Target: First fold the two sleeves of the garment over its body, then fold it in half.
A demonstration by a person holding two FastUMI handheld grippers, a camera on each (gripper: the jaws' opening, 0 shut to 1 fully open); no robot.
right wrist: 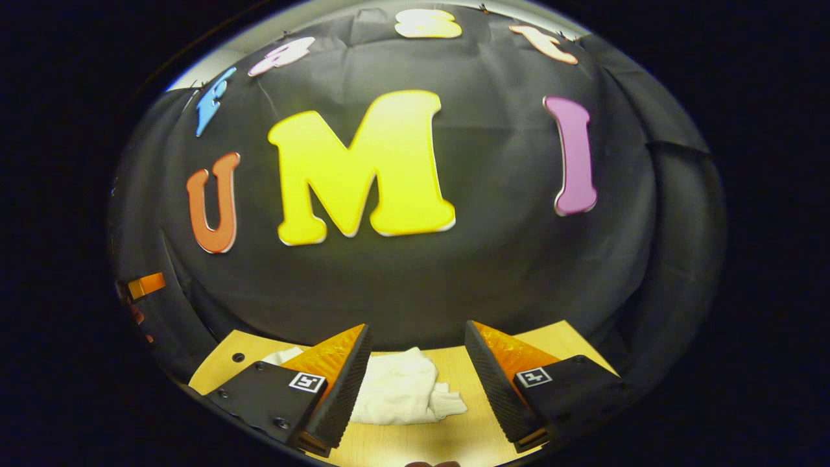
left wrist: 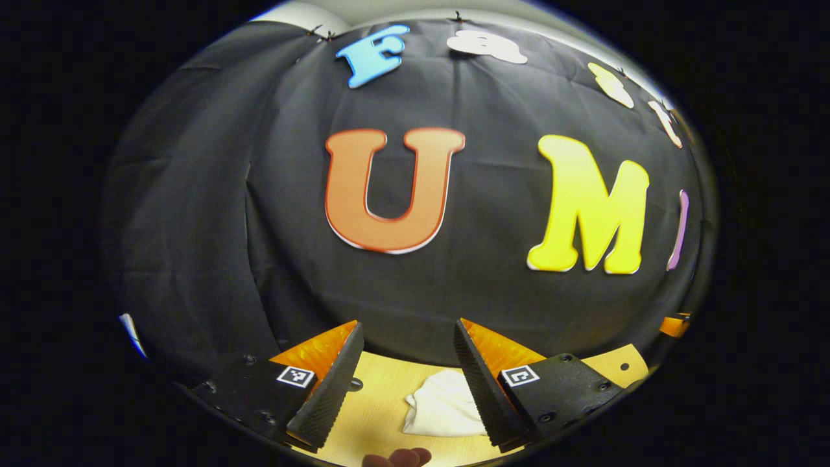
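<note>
step: likely pre-fold, sleeves not laid out | garment (right wrist: 399,386) bunched on desk (right wrist: 570,344) | left gripper (left wrist: 405,383), right gripper (right wrist: 415,383): jaws released, raised above it | next: descend, spread cloth, find a sleeve

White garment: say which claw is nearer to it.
Probably right. The right claw hovers open with the garment ahead, looming larger; the left claw sees it smaller, ahead toward its right.

So the surface (right wrist: 447,438) is a pale wooden top with a few small dark holes near its far edge, running right up to the booth's black cloth wall. Lying on it is a white garment (right wrist: 395,392), bunched up in a crumpled heap.
</note>
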